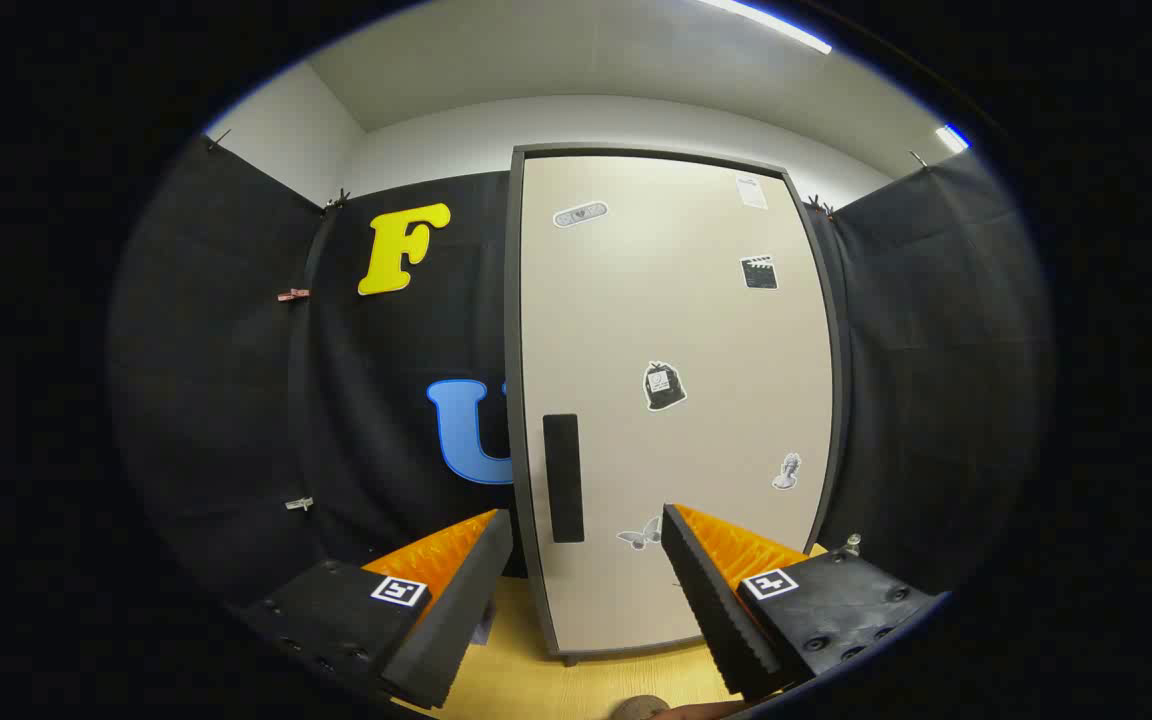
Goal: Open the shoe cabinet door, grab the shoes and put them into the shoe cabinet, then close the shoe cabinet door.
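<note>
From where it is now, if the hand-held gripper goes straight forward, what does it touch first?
Most likely the closed cabinet door, near its dark handle. The hand-held gripper is open, and nothing stands between its fingers and the door. How far off the door is I cannot judge from this view.

1 shoe cabinet [676, 330], 1 door handle [563, 477], 6 stickers, 1 gripper [586, 545] w/ 2 fingers apart

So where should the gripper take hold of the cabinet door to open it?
Probably at the dark vertical handle by the cabinet door's left edge, coming straight from the front. The open gripper sits ahead of it, empty.
</note>
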Available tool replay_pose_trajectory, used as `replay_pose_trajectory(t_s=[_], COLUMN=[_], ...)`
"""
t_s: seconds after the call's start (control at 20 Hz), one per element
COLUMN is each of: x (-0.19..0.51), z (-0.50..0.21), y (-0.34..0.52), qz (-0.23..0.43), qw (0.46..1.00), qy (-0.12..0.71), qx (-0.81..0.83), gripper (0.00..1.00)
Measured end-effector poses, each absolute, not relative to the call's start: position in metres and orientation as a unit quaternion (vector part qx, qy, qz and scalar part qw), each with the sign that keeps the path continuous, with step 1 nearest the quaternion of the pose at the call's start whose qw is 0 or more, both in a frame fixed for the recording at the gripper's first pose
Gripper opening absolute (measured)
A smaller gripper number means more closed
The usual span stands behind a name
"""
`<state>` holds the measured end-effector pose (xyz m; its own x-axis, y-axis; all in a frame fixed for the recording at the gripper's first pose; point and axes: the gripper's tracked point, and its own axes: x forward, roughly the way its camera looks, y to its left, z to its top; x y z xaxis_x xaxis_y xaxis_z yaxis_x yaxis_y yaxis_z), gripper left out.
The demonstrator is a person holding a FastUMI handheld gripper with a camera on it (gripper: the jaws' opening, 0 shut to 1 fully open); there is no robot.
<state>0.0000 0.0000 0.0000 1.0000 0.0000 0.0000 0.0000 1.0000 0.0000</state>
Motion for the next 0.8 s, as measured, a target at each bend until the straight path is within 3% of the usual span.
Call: replay_pose_trajectory(t_s=[0.8], x=[0.018], z=[-0.005], y=[0.000], qz=[0.005], qw=[1.000], qy=[0.008], qx=[0.003], gripper=[0.98])
